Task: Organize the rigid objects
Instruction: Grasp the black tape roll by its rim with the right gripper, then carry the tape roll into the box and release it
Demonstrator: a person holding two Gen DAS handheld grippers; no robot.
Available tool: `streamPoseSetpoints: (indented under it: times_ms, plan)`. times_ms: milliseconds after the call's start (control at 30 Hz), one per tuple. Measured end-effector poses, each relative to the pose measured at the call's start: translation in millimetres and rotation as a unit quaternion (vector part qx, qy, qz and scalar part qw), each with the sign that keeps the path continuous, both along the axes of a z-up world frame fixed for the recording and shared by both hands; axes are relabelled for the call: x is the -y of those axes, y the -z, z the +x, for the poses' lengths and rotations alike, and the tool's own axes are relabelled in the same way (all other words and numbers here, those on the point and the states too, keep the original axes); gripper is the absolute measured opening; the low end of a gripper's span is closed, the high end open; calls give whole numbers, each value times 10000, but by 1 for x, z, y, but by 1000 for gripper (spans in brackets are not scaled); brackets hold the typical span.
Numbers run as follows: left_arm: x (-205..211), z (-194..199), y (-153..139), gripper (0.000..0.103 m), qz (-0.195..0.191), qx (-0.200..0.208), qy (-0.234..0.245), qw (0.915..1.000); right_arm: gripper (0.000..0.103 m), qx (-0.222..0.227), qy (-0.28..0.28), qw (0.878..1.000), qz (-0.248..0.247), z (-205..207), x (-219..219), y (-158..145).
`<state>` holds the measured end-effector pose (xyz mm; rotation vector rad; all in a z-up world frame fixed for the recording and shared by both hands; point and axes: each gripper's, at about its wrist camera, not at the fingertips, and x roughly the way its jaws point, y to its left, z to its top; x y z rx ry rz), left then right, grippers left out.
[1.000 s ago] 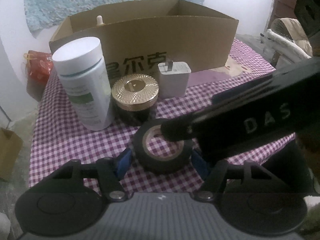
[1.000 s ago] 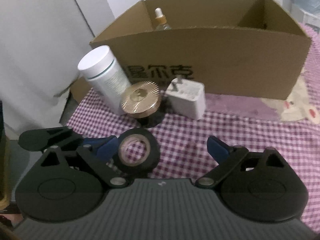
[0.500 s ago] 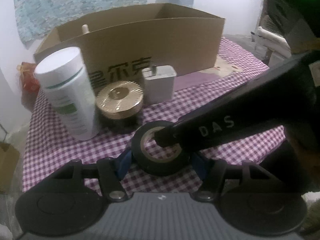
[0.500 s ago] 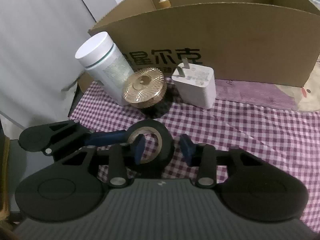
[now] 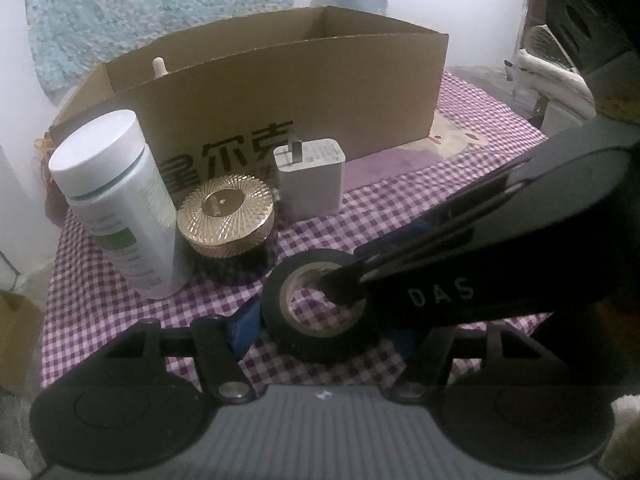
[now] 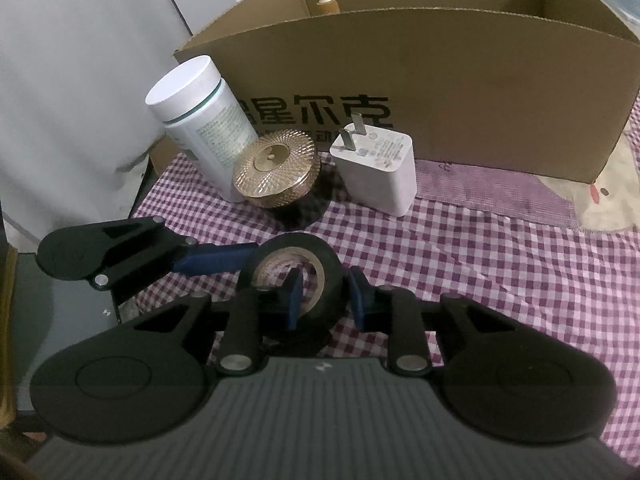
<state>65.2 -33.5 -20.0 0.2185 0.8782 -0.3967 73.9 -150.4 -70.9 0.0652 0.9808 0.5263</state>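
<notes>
A black tape roll lies flat on the checked cloth. My left gripper straddles it from outside, blue pads against both flanks, its jaws easing open slightly. In the right wrist view the tape roll sits between the fingers of my right gripper. One pad is inside the hole and the other outside, and the jaws are closing on the roll's wall. The right gripper's finger shows in the left wrist view, dipping into the hole. The left gripper's blue finger touches the roll's left side.
Behind the tape stand a white bottle, a gold-lidded jar and a white plug charger. An open cardboard box stands behind them, with a dropper bottle in its left corner. The table's edge is close on the left.
The right gripper's jaws came in from wide apart to pinch the tape's wall, one finger now inside the hole. The left gripper stayed around the roll.
</notes>
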Motion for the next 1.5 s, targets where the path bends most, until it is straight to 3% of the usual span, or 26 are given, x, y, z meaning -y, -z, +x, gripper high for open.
streamPoseSetpoints:
  times_ms: [267,500,800,1067,1167,1233,1500]
  plan:
    - [11,-7,-4,67,90,96,2,9999,22,-81,114,9998,147,-3,11,-1]
    - [24,-25,-28,67,195,536,112,9983,22,196,114,9994,243,-19,22,-22]
    - [34,-24,-96,67,291,1381,337,9894,25,1138,61,9930,318,-32,36,-92]
    - [44,32,-149,67,571,1888,599,9785,26,1635,-196,9854,440,21,51,-161]
    - [48,76,-155,67,627,1624,665,9825,26,1424,-232,9883,491,66,55,-175]
    - [47,116,-160,67,621,1217,655,9884,26,1179,-226,9915,501,99,56,-177]
    - [55,246,-130,67,971,-15,453,9942,27,-66,35,9982,599,242,48,-132]
